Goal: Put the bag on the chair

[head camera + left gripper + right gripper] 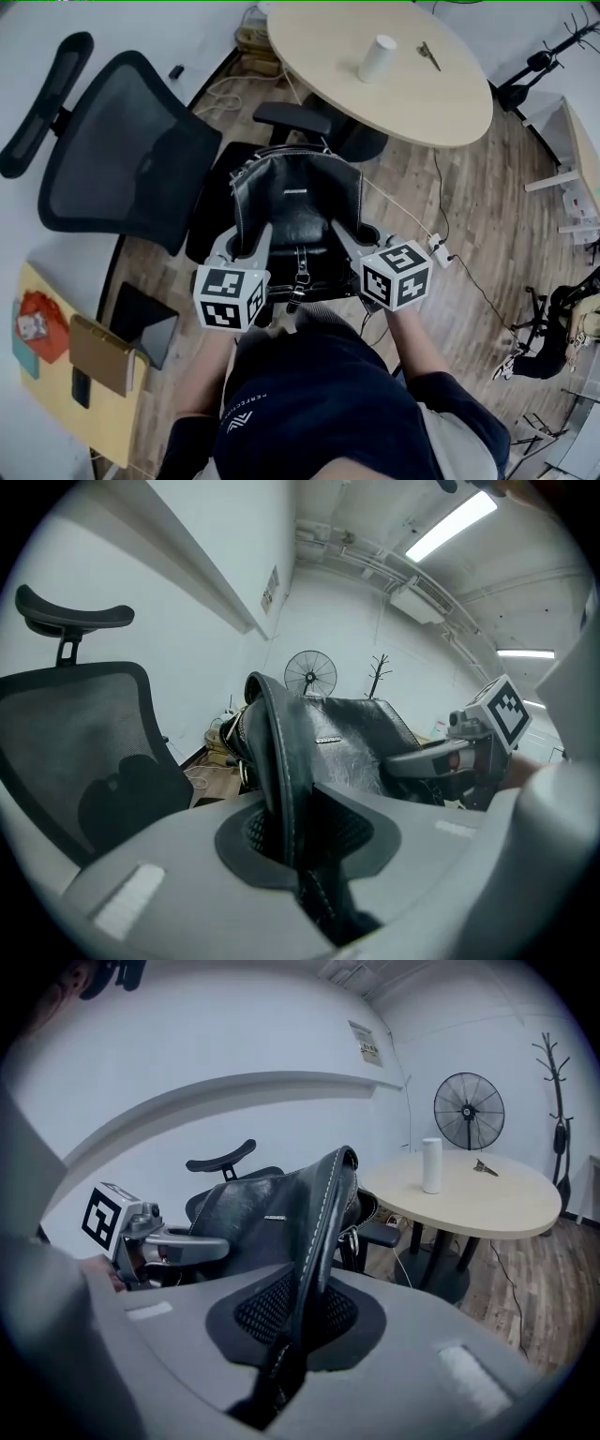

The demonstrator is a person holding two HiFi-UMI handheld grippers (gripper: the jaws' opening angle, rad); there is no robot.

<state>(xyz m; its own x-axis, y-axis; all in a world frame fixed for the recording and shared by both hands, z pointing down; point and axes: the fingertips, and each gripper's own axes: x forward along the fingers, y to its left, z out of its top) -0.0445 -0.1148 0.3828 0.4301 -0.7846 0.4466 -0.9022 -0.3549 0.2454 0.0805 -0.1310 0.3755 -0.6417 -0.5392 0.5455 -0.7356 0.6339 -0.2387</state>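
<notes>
Together, left gripper (247, 246), right gripper (351, 240) tilted downward; both clamping bag (295, 202)

White cup (378, 58) on round table (450, 98)

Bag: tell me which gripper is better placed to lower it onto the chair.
Left, marginally. Both clamp edges of the bag, but the left gripper is on the side nearer the mesh chair; the right gripper is toward the round table.

Bag (298, 202) between chair backrest (131, 155) and table (450, 103)
</notes>
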